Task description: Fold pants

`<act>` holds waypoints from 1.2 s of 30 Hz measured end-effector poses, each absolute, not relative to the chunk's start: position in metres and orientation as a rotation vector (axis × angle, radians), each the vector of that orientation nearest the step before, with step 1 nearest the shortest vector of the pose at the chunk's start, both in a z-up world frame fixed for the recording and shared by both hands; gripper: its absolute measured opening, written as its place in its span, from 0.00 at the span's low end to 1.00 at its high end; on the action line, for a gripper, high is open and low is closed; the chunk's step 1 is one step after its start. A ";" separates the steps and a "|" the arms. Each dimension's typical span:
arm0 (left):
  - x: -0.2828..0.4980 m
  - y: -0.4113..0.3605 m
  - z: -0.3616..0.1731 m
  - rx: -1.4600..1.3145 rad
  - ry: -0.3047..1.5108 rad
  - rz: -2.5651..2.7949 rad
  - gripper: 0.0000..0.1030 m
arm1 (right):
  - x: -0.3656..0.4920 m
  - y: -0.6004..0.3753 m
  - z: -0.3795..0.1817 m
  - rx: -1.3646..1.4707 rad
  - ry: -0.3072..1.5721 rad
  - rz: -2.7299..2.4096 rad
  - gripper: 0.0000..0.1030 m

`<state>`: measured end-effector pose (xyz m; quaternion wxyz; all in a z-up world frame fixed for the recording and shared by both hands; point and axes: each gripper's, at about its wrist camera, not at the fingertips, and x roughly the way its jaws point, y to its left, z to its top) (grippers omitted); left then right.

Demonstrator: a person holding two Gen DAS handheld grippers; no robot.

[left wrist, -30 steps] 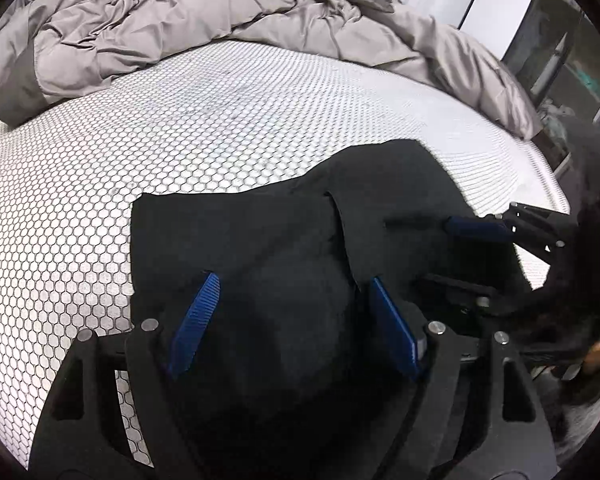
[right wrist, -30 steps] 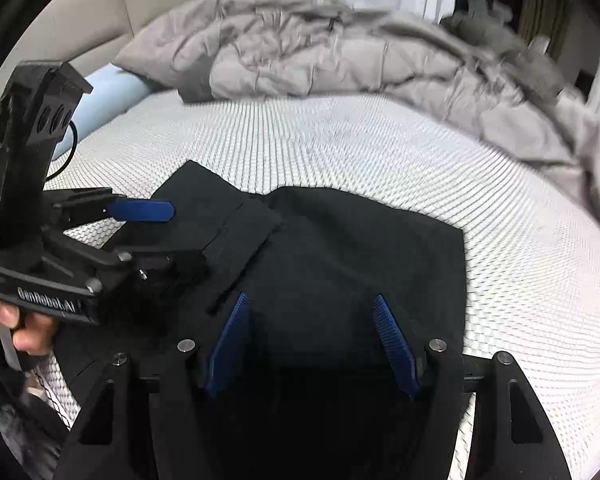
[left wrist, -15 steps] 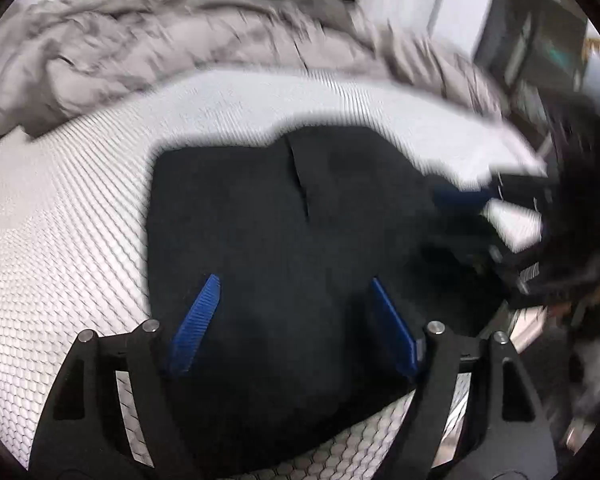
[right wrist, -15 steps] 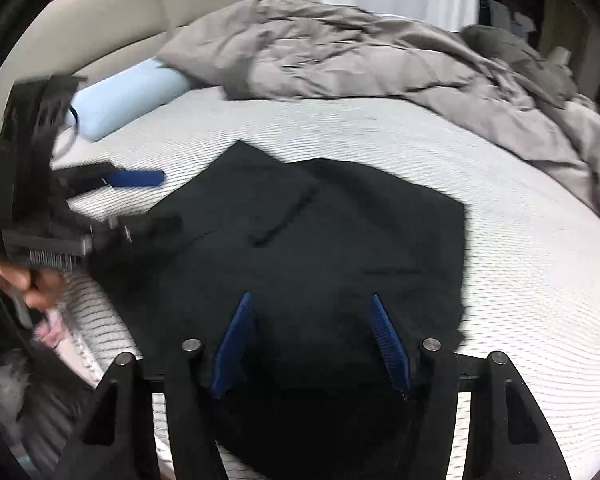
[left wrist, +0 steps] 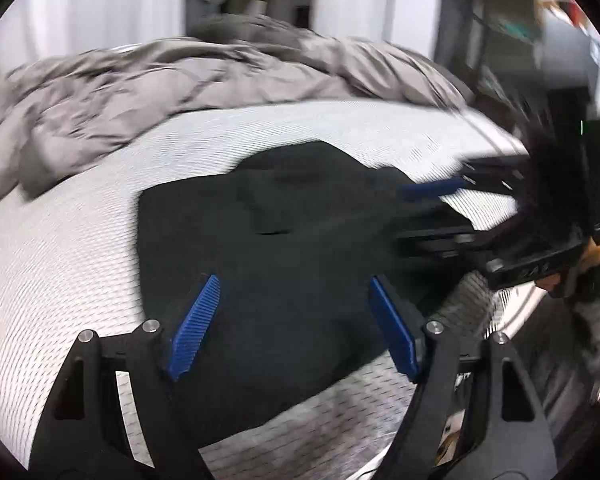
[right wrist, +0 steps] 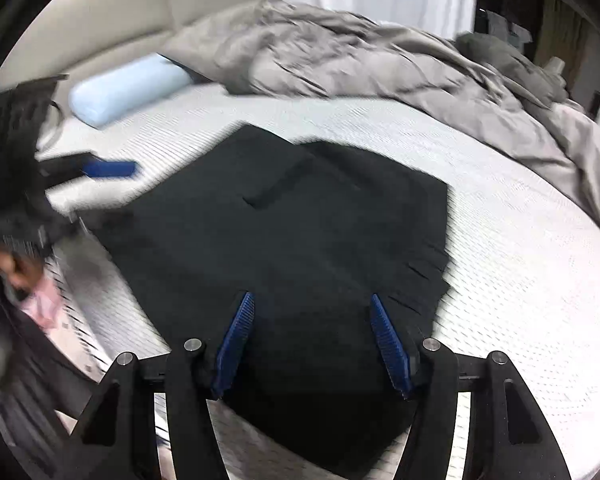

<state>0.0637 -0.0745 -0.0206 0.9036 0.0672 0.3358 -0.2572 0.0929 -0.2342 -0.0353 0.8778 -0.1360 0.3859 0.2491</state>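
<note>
The black pants lie folded into a compact flat shape on the white mattress, near its front edge. They also show in the right wrist view. My left gripper is open and empty, raised above the near part of the pants. My right gripper is open and empty, also raised over the pants' near edge. Each gripper shows in the other's view: the right one at the right side, the left one at the left side.
A crumpled grey duvet is piled along the far side of the bed. A light blue bolster pillow lies at the far left by the beige headboard. Shelves and furniture stand beyond the bed's right edge.
Both grippers have pulled back and up from the pants, so more of the bed and room shows. The pants have stayed flat on the mattress. Both stayed open.
</note>
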 end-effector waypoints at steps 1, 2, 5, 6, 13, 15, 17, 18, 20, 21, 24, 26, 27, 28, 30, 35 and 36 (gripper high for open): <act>0.068 -0.084 -0.025 0.169 0.714 -0.548 0.71 | 0.094 -0.223 -0.036 -0.280 0.798 0.535 0.60; 0.071 -0.091 -0.031 0.203 0.744 -0.551 0.70 | 0.095 -0.213 -0.039 -0.283 0.813 0.548 0.60; 0.071 -0.090 -0.056 0.255 0.803 -0.566 0.69 | 0.115 -0.201 -0.075 -0.384 0.951 0.492 0.58; 0.064 -0.085 -0.056 0.265 0.781 -0.577 0.70 | 0.115 -0.212 -0.080 -0.367 0.971 0.485 0.57; 0.033 -0.054 -0.042 0.258 0.752 -0.550 0.70 | 0.087 -0.279 -0.051 -0.299 0.934 0.446 0.66; 0.038 -0.027 -0.031 0.108 0.722 -0.562 0.72 | 0.089 -0.306 -0.046 -0.114 0.932 0.504 0.66; 0.060 -0.002 -0.023 -0.067 0.725 -0.509 0.78 | 0.096 -0.323 -0.043 -0.004 0.922 0.519 0.66; 0.071 0.013 -0.026 -0.164 0.742 -0.464 0.78 | 0.099 -0.329 -0.042 0.036 0.921 0.514 0.66; 0.090 0.038 -0.040 -0.320 0.812 -0.383 0.78 | 0.110 -0.346 -0.048 0.165 0.945 0.517 0.66; 0.098 0.049 -0.050 -0.402 0.853 -0.359 0.73 | 0.113 -0.352 -0.051 0.216 0.961 0.507 0.66; 0.110 0.059 -0.073 -0.526 0.944 -0.376 0.53 | 0.126 -0.365 -0.064 0.332 1.009 0.505 0.66; 0.113 0.055 -0.075 -0.533 0.942 -0.423 0.40 | 0.134 -0.365 -0.079 0.390 1.063 0.519 0.64; 0.114 0.050 -0.074 -0.519 0.946 -0.438 0.39 | 0.145 -0.365 -0.083 0.410 1.071 0.522 0.57; 0.114 0.047 -0.073 -0.490 0.946 -0.431 0.36 | 0.153 -0.363 -0.085 0.437 1.075 0.543 0.44; 0.110 0.041 -0.068 -0.457 0.943 -0.452 0.32 | 0.167 -0.355 -0.081 0.415 1.057 0.552 0.32; 0.098 0.027 -0.063 -0.364 0.954 -0.407 0.33 | 0.190 -0.340 -0.062 0.196 0.967 0.353 0.42; 0.092 0.025 -0.056 -0.310 0.925 -0.376 0.33 | 0.186 -0.341 -0.059 0.159 0.968 0.311 0.53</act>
